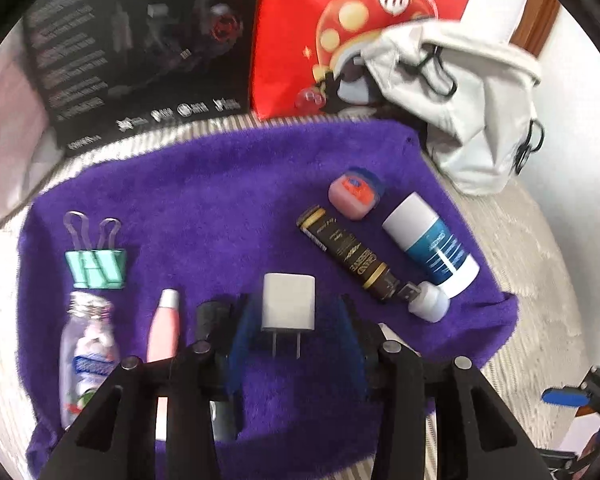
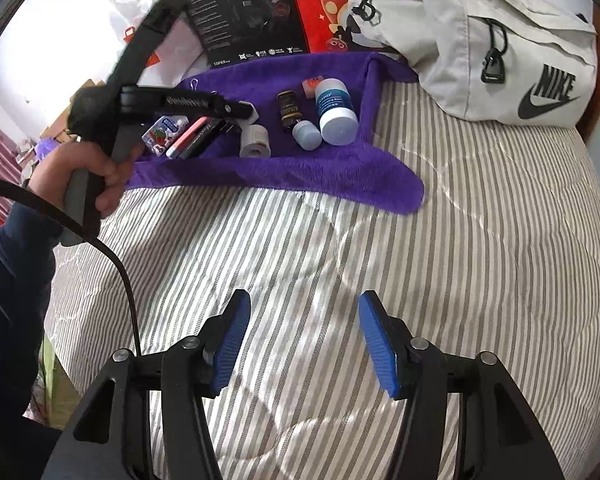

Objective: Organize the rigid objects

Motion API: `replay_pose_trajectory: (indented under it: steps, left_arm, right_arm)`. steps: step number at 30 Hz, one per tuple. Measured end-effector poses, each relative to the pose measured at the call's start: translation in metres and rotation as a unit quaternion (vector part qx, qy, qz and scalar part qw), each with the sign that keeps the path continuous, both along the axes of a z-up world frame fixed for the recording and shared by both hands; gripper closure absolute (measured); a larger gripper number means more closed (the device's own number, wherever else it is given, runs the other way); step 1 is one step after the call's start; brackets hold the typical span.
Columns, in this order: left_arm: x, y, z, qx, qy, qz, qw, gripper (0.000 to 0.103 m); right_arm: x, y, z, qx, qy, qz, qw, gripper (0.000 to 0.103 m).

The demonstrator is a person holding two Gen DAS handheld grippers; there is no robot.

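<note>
A purple towel (image 1: 228,184) lies on the bed with several small items on it. My left gripper (image 1: 296,320) is open, its blue pads (image 1: 244,344) either side of a white charger plug (image 1: 288,300) that rests on the towel with a gap on both sides. To its left lie a black item (image 1: 212,316), a pink tube (image 1: 164,328), a clear small bottle (image 1: 86,356) and a green binder clip (image 1: 94,266). To the right are a black-and-gold tube (image 1: 346,258), a small pink jar (image 1: 350,198), a white-and-blue bottle (image 1: 432,244) and a small white USB light (image 1: 428,300). My right gripper (image 2: 304,344) hangs open and empty over the striped bedding (image 2: 380,240).
A black box (image 1: 140,48) and a red bag (image 1: 340,20) stand behind the towel. A pale grey sling bag (image 2: 480,40) lies at the towel's right rear corner. A hand (image 2: 96,176) holds the left gripper's handle at the towel's left side, with a black cable (image 2: 112,256) trailing.
</note>
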State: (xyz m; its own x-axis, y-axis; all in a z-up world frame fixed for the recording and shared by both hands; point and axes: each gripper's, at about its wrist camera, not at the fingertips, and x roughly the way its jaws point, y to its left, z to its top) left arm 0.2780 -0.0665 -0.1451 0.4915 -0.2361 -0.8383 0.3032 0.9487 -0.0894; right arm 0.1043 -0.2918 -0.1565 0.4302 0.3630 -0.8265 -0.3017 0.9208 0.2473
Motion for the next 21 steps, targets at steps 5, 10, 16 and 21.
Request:
replay_pose_trajectory:
  steps: [5,10,16,21]
  left_arm:
    - [-0.035,0.002,0.035,0.024,-0.054,0.012,0.9982,0.026]
    - [-0.083,0.009,0.059,0.039,-0.09,0.035,0.9946,0.006]
    - [-0.136,0.03,0.064,0.03,-0.091,0.08,0.9922,0.002]
    - [-0.174,0.043,0.064,0.026,-0.088,0.099,0.9908,0.002]
  right_arm:
    - [-0.006,0.007,0.004,-0.019,-0.013,-0.019,1.0,0.03]
    - [-0.01,0.022,0.011,-0.009,-0.024,-0.033,0.999,0.019]
    - [-0.016,0.044,0.023,-0.009,-0.043,-0.047,0.998,0.0]
    - [-0.026,0.054,0.027,-0.023,-0.04,-0.065,0.997,0.0]
